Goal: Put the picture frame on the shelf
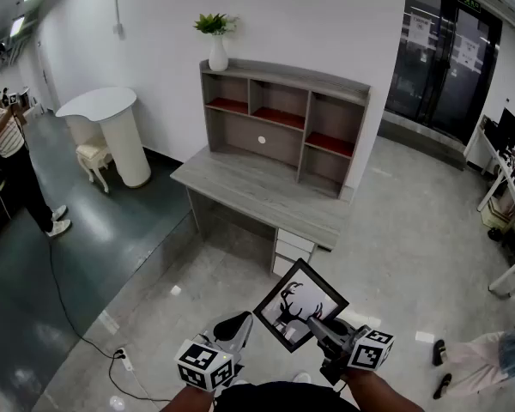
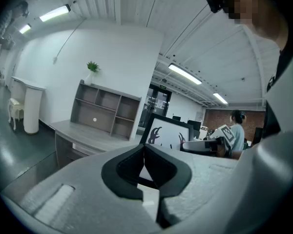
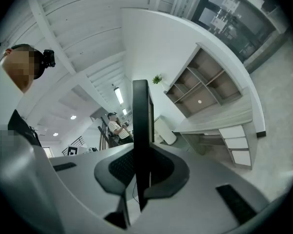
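a person (image 1: 9,144) stands near a white pedestal table (image 1: 103,103).

Open floor (image 1: 240,264) runs ahead to the desk (image 1: 249,187), with only a cable (image 1: 64,303) trailing across it well to the left. The shelf (image 1: 283,114) at the back of the desk faces forward with open compartments. A vase (image 1: 217,54) stands on its top at the left end. A white stand (image 1: 124,140) and a stool (image 1: 94,157) sit left of the desk. The picture frame (image 1: 299,305) clamped in the right gripper (image 1: 319,323) reaches close to the left gripper (image 1: 239,324).
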{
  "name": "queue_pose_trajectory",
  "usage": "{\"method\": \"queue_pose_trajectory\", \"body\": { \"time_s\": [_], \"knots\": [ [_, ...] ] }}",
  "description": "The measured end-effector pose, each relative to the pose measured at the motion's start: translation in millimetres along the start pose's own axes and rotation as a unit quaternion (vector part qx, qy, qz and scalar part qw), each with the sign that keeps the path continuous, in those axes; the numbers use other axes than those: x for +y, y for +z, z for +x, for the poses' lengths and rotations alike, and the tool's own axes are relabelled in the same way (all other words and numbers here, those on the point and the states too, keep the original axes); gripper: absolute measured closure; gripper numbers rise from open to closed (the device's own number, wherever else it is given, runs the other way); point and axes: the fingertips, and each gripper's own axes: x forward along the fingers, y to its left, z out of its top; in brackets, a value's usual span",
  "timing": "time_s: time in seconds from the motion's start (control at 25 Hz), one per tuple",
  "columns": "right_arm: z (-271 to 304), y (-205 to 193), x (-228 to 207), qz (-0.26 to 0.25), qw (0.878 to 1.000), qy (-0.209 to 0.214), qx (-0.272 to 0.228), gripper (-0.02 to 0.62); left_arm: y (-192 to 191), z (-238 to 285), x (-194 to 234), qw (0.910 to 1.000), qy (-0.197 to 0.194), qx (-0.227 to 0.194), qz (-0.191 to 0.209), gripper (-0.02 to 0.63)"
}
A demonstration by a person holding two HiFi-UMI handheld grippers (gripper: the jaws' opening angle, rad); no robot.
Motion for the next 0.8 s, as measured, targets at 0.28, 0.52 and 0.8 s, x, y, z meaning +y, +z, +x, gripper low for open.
{"method": "queue_pose_trajectory", "body": {
  "time_s": [0.28, 0.52, 0.8],
  "knots": [
    [2.0, -1.4, -0.8, 0.0, 1.0, -0.001, 0.001, 0.546, 0.0, 1.2, 2.5, 1.0, -0.002, 0.001, 0.0, 0.597],
    [1.4, -0.4, 0.7, -0.002, 1.0, -0.004, -0.003, 0.548, -0.7, 2.3, -0.9, 0.9999, -0.01, 0.006, 0.003, 0.597],
    [4.4, -3.5, 5.3, -0.006, 1.0, -0.004, 0.005, 0.546, 3.0, 3.1, -0.2, 0.9998, -0.019, 0.006, 0.006, 0.597]
  ]
}}
